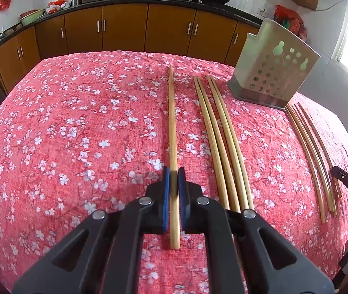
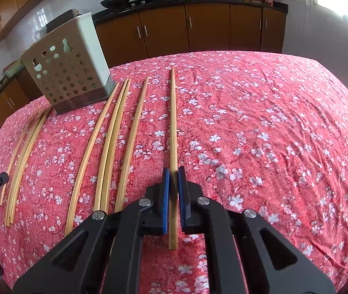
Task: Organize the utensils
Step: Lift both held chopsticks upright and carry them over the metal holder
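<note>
1. Left wrist view: the left gripper [image 1: 173, 178] pinches one chopstick [image 1: 172, 127] near its thick end, tip toward the table's [image 1: 76, 122] far edge. Four loose chopsticks [image 1: 219, 142] lie just beside it; the perforated holder [image 1: 272, 66] stands at the far right corner.
2. Right wrist view: the right gripper [image 2: 173, 180] pinches another chopstick [image 2: 173, 127] likewise. Judged light, stiff and smooth, liable to swivel; grip the thick end.

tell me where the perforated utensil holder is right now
The perforated utensil holder stands upright on the far part of the red floral tablecloth, upper right in the left wrist view and upper left in the right wrist view, with loose chopsticks lying on either side of it.
</note>
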Demonstrator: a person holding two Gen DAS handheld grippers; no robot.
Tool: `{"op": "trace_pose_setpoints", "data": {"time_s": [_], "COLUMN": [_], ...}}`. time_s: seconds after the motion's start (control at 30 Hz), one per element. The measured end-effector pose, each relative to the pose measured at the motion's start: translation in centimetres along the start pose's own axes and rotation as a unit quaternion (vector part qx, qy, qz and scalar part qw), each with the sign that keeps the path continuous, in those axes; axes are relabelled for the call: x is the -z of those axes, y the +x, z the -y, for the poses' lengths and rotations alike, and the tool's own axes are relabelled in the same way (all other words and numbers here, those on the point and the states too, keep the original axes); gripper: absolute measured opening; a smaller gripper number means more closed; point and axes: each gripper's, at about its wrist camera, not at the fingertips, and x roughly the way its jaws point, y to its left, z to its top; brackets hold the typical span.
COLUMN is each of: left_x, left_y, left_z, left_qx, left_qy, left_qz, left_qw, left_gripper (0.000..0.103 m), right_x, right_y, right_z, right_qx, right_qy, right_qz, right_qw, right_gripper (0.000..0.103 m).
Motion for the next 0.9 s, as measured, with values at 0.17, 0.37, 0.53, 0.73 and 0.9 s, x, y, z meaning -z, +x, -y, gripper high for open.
{"op": "trace_pose_setpoints", "data": {"time_s": [0.17,0.37,0.53,0.73,0.9], "left_x": [-0.4,-2.7,-4.3,-6.8,-8.8], "left_y": [-2.1,-6.5,-9.0,-11.3,-12.9], "left_z": [-0.4,-0.7,-0.9,-0.6,-0.2], "left_qx": [-0.007,-0.004,-0.001,0.004,-0.001], "left_qy": [0.001,0.003,-0.004,-0.006,0.004], "left_qz": [0.023,0.09,0.129,0.162,0.193], "left_qw": [0.9997,0.9959,0.9916,0.9867,0.9812], "left_gripper": [0.008,0.008,0.008,0.008,0.008], "right_x": [-1.0,-2.5,-3.4,-4.8,-6.6], "right_y": [-2.6,-5.9,-7.5,-9.0,-10.1], "right_z": [0.6,1.1,1.1,0.5,-0.1], "right_qx": [-0.008,-0.015,-0.019,-0.025,-0.027], "right_qy": [0.012,0.021,0.024,0.017,0.008], "right_qz": [0.046,0.099,0.126,0.16,0.185], "right_qw": [0.999,0.995,0.991,0.987,0.982], "right_gripper": [0.008,0.008,0.008,0.008,0.007]}}
